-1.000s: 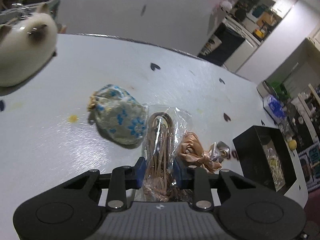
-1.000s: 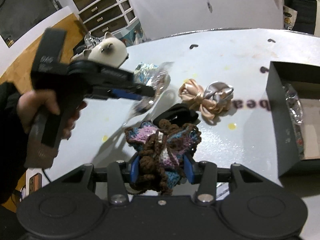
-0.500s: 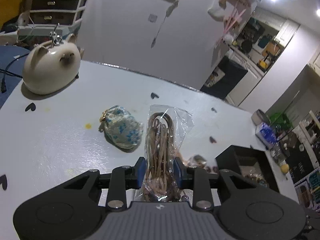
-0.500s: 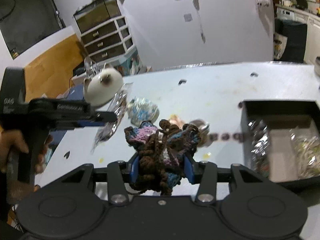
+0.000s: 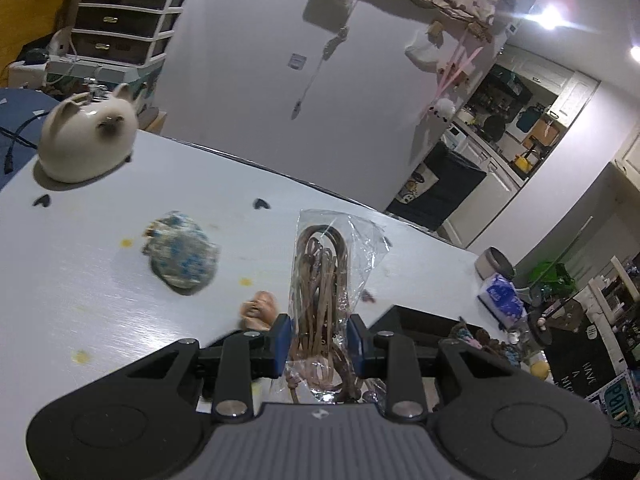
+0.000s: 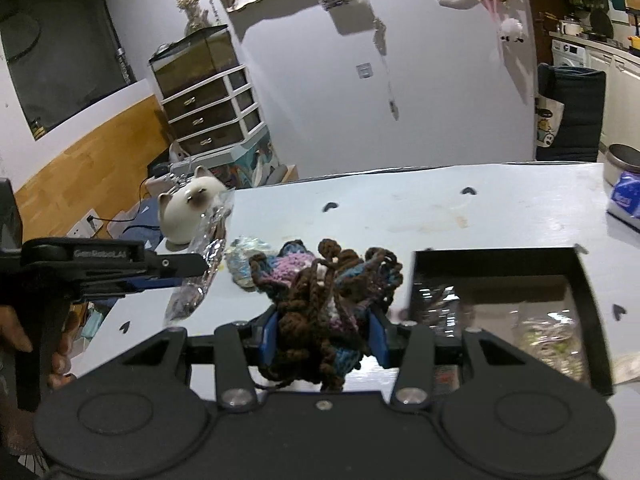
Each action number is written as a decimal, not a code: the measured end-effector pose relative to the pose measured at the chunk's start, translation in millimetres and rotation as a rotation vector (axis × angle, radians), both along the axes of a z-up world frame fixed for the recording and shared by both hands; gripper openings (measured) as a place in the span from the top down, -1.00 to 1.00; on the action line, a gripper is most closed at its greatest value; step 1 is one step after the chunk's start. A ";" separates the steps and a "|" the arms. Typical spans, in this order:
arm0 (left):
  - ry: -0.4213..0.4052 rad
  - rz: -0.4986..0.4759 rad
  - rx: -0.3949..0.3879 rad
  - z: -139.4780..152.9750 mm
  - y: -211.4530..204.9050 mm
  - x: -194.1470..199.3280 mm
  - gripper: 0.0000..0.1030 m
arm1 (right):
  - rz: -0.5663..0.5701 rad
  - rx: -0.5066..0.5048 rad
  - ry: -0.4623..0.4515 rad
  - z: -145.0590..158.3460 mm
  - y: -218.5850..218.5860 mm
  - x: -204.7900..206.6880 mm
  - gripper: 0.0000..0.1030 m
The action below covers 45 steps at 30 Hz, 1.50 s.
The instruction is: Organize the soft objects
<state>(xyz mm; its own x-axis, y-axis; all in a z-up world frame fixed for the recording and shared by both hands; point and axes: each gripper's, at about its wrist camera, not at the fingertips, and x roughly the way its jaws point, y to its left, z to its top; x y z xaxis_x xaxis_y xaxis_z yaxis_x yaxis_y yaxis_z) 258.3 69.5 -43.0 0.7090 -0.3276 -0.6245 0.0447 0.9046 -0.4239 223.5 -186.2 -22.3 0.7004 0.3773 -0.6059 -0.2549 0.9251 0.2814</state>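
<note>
table (image 6: 500,208): far half bare, open passage | black box (image 6: 496,258): blocks right side, open top | blue-patterned pouch (image 5: 182,254), cat figurine (image 5: 86,142): obstruct left | 1 peach bow (image 5: 260,308) near centre

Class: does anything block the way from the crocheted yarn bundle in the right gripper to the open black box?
Nothing visible does. The brown, blue and pink crocheted yarn bundle hangs just left of the black box, whose top is open.

Left tongs (image 5: 318,346) grip a clear packet of brown cords (image 5: 326,276) above the white table (image 5: 80,280)
</note>
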 end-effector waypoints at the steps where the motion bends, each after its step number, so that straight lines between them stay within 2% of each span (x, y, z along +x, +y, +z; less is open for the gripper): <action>1: -0.001 -0.002 -0.003 1.0 -7.5 -0.4 0.38 | -0.007 0.003 0.001 0.3 -9.5 0.4 0.10; 9: 0.014 -0.059 -0.044 -2.0 -76.7 3.9 0.38 | -0.070 0.002 0.003 -0.7 -74.2 -1.7 0.10; 18: 0.062 -0.146 -0.074 -24.6 -157.6 19.4 0.38 | -0.141 -0.017 0.004 -2.7 -141.9 -6.5 0.10; 23: 0.100 -0.166 -0.053 -43.8 -190.1 31.6 0.37 | -0.176 -0.020 0.009 -3.3 -168.6 -6.5 0.10; 30: 0.144 -0.160 -0.006 -68.4 -215.0 49.6 0.36 | -0.199 -0.029 0.026 -7.8 -189.7 0.9 0.10; 31: 0.149 -0.161 0.001 -71.1 -217.6 51.6 0.33 | -0.199 -0.030 0.029 -8.2 -191.4 3.3 0.10; 35: 0.168 -0.150 0.042 -84.1 -224.8 55.9 -0.12 | -0.194 -0.030 0.041 -10.9 -195.1 13.1 0.10; 37: 0.182 -0.144 0.063 -89.0 -226.4 56.2 -0.25 | -0.185 -0.033 0.047 -12.7 -194.2 19.0 0.10; 41: 0.163 -0.159 0.074 -89.5 -225.3 50.0 -0.18 | -0.162 -0.036 0.065 -17.4 -190.1 37.3 0.09; 42: 0.154 -0.166 0.074 -88.3 -224.3 48.5 -0.10 | -0.159 -0.034 0.072 -18.6 -188.7 42.3 0.09; 44: 0.135 -0.179 0.063 -85.4 -221.4 46.7 0.26 | -0.153 -0.019 0.096 -22.4 -186.1 54.8 0.09; 45: 0.127 -0.190 0.058 -83.6 -221.1 46.2 0.33 | -0.154 -0.008 0.110 -24.4 -185.3 61.3 0.09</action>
